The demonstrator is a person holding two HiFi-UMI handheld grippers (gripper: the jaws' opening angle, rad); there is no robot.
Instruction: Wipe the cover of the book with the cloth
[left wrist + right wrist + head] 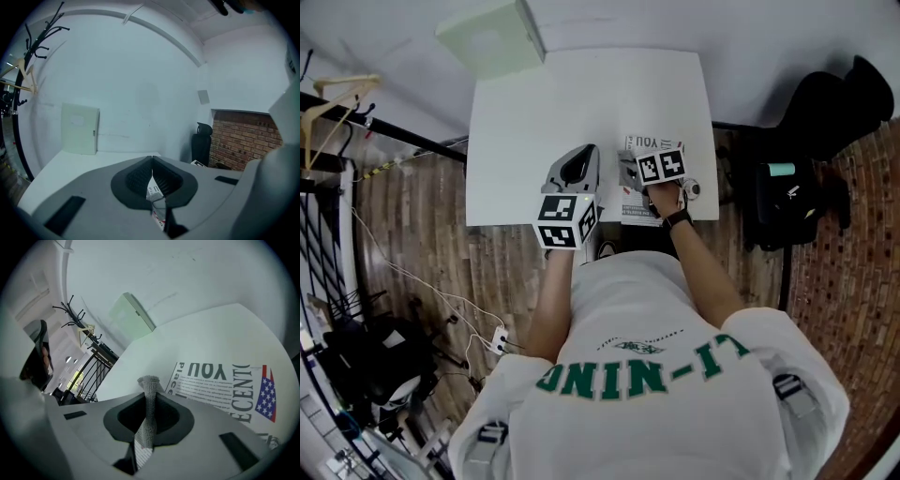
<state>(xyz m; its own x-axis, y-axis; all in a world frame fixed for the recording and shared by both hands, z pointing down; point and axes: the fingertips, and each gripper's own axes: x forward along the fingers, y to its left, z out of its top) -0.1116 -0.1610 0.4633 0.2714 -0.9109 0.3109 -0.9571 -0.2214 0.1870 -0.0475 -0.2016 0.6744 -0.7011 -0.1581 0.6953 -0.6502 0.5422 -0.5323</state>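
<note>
**Head view: both arms reach to the near edge of the worktop**

Head view has the person leaning over the white worktop, both forearms stretched forward. The right hand, with a dark band at the wrist, holds the right gripper over the book. The book lies flat at the worktop's near right edge, its printed cover facing up. In the right gripper view the fingers are clamped on a grey knitted cloth, which stands up past their tips and hangs below them over the cover.

The left gripper sits just left of the book, pointing toward the far wall. Its fingers are pressed together. A sliver of printed paper shows in the slit below them, and whether it is pinched cannot be told. A pale green panel leans on the wall at the worktop's far left corner.
</note>
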